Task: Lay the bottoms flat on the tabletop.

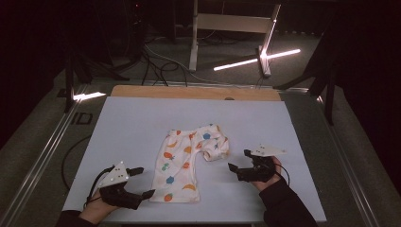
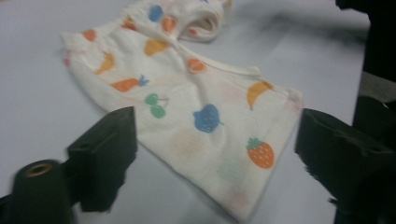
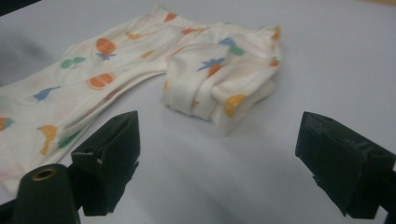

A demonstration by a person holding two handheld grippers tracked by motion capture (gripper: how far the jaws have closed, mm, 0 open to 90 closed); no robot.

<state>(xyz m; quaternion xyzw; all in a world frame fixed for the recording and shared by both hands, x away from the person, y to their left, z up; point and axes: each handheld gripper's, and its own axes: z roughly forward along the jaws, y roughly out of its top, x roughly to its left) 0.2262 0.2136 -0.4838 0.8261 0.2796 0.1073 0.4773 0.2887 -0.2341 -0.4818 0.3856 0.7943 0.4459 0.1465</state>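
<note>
lying mid-sheet, the pants (image 1: 184,161) sit between both grippers.
one leg runs flat toward the near edge of the sheet (image 1: 132,123); the other is bunched into a folded lump by the waist. left gripper (image 1: 142,182) hovers just beside the flat leg's hem, jaws apart, nothing between them. right gripper (image 1: 240,161) sits near the lump, jaws apart too, gripping nothing.

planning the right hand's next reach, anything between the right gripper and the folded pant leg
Nothing: in the right gripper view, bare table lies between the right gripper and the folded leg.
</note>
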